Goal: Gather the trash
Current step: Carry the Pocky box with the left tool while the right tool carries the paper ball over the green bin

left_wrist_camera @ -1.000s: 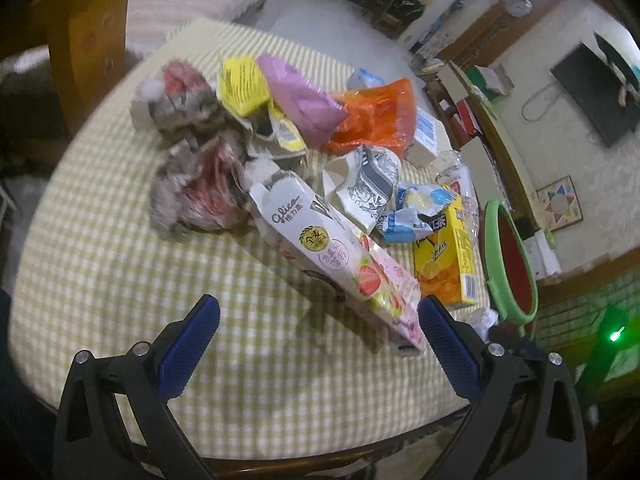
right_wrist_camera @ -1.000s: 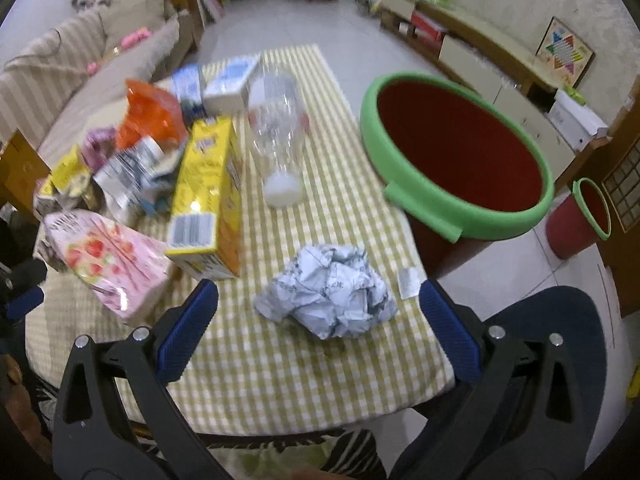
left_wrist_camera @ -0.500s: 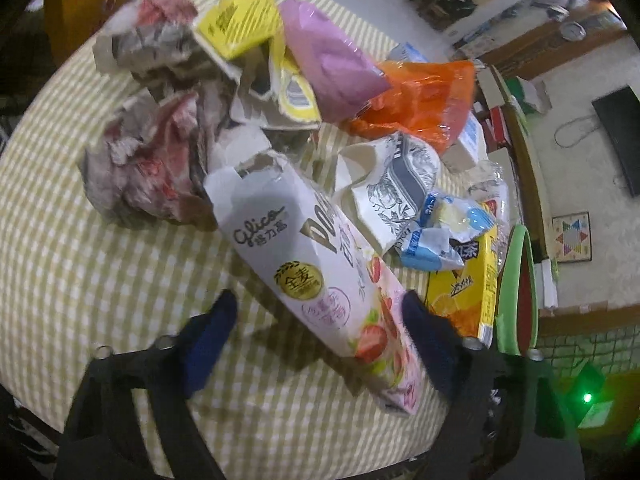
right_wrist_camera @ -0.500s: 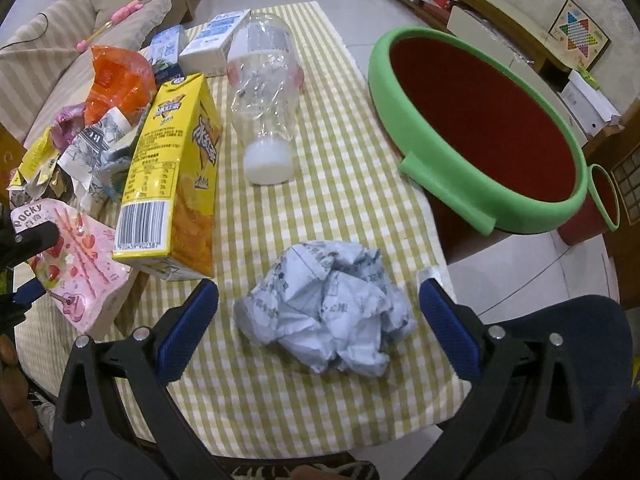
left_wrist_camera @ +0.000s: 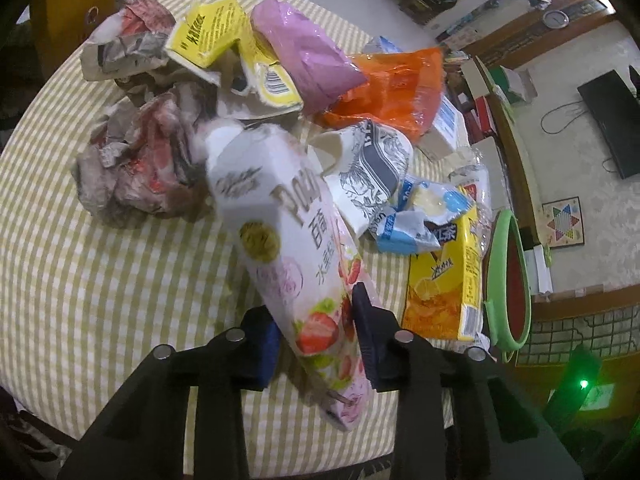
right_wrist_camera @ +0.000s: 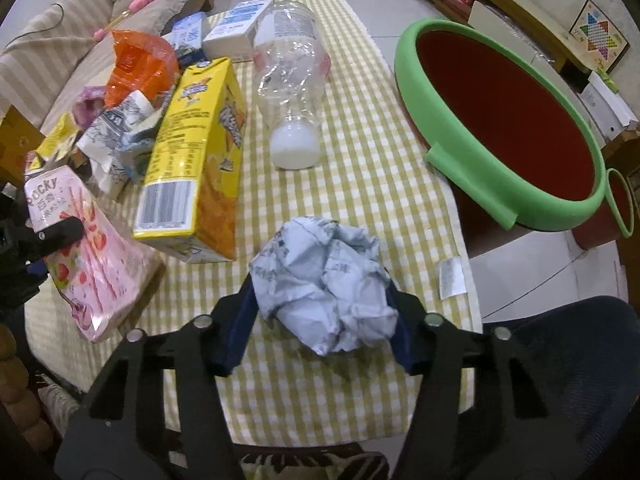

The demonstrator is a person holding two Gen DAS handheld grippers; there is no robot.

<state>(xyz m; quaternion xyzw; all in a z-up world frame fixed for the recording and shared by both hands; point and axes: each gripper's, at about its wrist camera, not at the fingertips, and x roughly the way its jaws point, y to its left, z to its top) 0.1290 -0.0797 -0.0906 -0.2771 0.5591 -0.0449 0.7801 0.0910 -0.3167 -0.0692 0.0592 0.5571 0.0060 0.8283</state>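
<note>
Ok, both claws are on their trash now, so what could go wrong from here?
1. The left claw pinches the pink Pocky box near its low end; the long box may swing or slip as its jaws close.
2. The right claw is closing around the crumpled paper ball; it could squash and drop.
3. The yellow carton lies between both loads; lifting might knock it.

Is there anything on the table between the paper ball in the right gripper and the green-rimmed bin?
Only a small white paper slip on bare checked cloth, per the right wrist view; otherwise nothing between the paper ball and the bin.
</note>
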